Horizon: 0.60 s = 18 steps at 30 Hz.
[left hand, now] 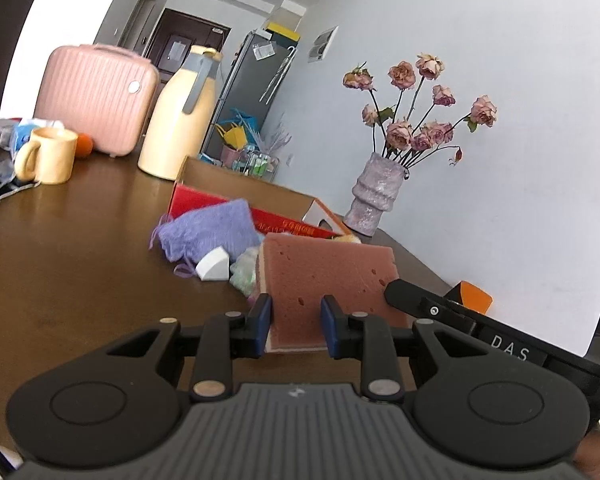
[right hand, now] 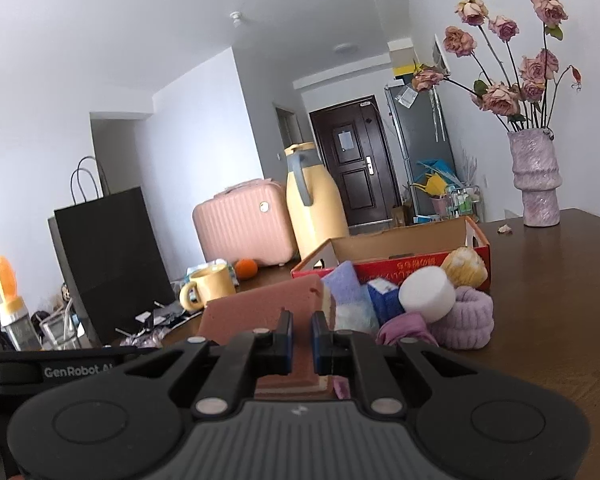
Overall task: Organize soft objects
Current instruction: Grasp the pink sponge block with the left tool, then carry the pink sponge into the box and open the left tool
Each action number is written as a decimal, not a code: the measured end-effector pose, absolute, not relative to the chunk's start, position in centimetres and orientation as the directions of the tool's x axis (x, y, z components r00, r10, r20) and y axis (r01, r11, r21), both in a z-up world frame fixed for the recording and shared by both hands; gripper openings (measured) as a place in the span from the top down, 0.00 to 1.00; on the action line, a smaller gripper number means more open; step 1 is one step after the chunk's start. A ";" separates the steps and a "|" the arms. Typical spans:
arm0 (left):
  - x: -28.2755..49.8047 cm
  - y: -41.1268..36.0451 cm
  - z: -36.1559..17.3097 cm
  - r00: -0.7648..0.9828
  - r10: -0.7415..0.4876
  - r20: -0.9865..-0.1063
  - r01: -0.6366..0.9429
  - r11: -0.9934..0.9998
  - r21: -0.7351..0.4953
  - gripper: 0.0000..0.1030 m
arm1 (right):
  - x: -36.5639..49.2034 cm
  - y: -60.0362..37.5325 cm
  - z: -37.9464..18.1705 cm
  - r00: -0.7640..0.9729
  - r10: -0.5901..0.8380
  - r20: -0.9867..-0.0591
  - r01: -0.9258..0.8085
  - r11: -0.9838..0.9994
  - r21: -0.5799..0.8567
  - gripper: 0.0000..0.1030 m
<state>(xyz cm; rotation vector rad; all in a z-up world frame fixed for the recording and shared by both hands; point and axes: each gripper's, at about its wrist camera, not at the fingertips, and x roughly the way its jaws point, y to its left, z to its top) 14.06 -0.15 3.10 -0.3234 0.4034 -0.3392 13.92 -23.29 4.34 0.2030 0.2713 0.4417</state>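
Note:
Both grippers hold one large pink-brown sponge block (left hand: pixel 328 276), lifted above the brown table. My left gripper (left hand: pixel 295 326) is shut on one end of it. My right gripper (right hand: pixel 301 340) is shut on the other end of the sponge (right hand: pixel 260 312). Behind it stands an open red cardboard box (left hand: pixel 236 200), also in the right wrist view (right hand: pixel 404 252). Soft items lie in front of the box: a purple knit pouch (left hand: pixel 216 228), a white wedge sponge (left hand: pixel 213 266), a white round sponge (right hand: pixel 428 294), a lilac scrunchie (right hand: pixel 466 318), a yellow puff (right hand: pixel 464 266).
A yellow mug (left hand: pixel 48 156), a cream thermos jug (left hand: pixel 180 112), a pink case (left hand: pixel 96 96) and an orange (right hand: pixel 246 268) stand at the far side. A purple vase of dried roses (right hand: pixel 534 176) is at the right. A black paper bag (right hand: pixel 108 260) stands left.

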 end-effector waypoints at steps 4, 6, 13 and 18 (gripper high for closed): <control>16.4 -0.6 4.3 0.870 -0.371 -0.324 0.256 0.903 -0.344 0.74 | 16.3 -23.2 5.4 0.875 0.436 -0.209 -0.383 0.889 0.251 0.91; 18.3 -0.7 5.2 0.873 -0.367 -0.322 0.261 0.908 -0.327 0.74 | 18.2 -23.1 6.3 0.877 0.432 -0.211 -0.379 0.891 0.249 0.91; 34.0 0.3 11.3 0.845 -0.376 -0.381 0.271 0.914 -0.302 0.74 | 34.3 -21.9 12.7 0.845 0.452 -0.284 -0.380 0.883 0.276 0.91; 50.1 1.3 11.5 0.760 -0.338 -0.556 0.188 0.932 -0.310 0.75 | 51.6 -19.5 13.2 0.763 0.447 -0.468 -0.318 0.889 0.330 0.91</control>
